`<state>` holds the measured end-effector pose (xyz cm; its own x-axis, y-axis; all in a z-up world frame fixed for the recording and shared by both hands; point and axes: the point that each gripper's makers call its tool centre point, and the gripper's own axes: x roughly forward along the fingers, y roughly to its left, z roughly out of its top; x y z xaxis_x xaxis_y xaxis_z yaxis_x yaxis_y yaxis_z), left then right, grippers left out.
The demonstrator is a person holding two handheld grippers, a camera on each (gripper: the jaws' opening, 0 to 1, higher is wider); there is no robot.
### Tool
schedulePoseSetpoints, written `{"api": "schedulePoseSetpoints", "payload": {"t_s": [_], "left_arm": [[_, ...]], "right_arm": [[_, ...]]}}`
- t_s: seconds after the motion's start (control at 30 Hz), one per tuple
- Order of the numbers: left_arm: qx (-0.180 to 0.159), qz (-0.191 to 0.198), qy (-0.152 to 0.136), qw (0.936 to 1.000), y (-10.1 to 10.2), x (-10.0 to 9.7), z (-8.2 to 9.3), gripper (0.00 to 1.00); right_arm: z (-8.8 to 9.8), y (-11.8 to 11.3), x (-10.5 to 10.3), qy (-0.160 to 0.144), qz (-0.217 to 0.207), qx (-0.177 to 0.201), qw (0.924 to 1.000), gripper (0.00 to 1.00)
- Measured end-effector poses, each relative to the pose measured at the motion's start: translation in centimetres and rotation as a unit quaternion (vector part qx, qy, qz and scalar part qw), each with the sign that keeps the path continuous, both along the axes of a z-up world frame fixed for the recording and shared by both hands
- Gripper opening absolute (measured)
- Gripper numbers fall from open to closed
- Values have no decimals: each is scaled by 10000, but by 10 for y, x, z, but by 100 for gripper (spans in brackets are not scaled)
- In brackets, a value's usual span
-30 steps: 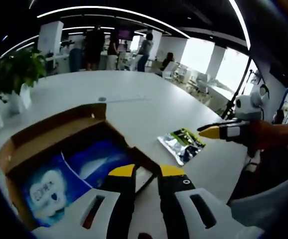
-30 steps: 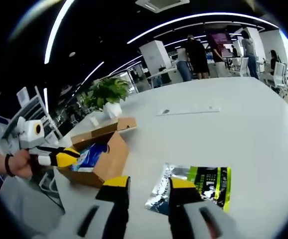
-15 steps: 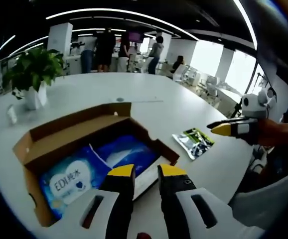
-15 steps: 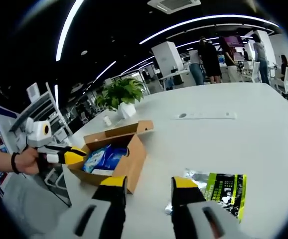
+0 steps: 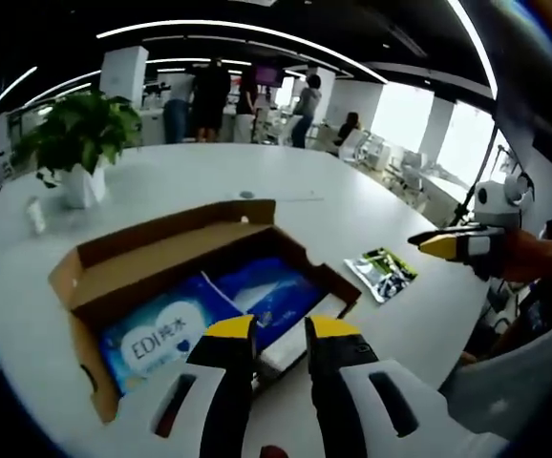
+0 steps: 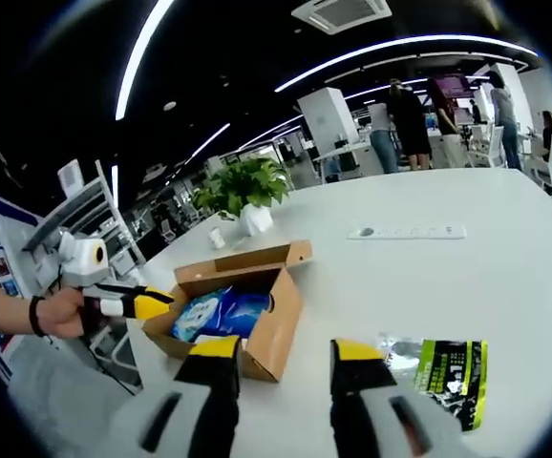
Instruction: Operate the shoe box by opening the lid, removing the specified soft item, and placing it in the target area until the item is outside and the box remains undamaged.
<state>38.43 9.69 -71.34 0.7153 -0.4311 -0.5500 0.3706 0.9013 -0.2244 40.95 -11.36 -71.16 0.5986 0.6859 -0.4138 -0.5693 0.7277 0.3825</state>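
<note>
Above the near edge of the white table, we log our left gripper narrowly parted and empty over the open shoe box, our right gripper wider and empty beside the green-and-silver pouch, which lies outside. The blue soft packs lie inside the box. Risk, in our judgement: a low descent could snag or crush the near cardboard wall, or drag the light box.

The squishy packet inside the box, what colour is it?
Blue with white patches and lettering. The packet shows best in the left gripper view, lying inside the open cardboard box.
</note>
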Motion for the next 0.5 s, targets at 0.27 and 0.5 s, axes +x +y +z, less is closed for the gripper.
{"api": "schedulePoseSetpoints", "payload": {"t_s": [0.27, 0.5], "left_arm": [[25, 111, 38, 9999, 25, -5, 0, 20], [-20, 235, 20, 9997, 35, -14, 8, 20]], "right_arm": [[3, 12, -6, -17, -11, 48, 10000, 35], [7, 24, -11, -69, -66, 144, 9999, 35]]}}
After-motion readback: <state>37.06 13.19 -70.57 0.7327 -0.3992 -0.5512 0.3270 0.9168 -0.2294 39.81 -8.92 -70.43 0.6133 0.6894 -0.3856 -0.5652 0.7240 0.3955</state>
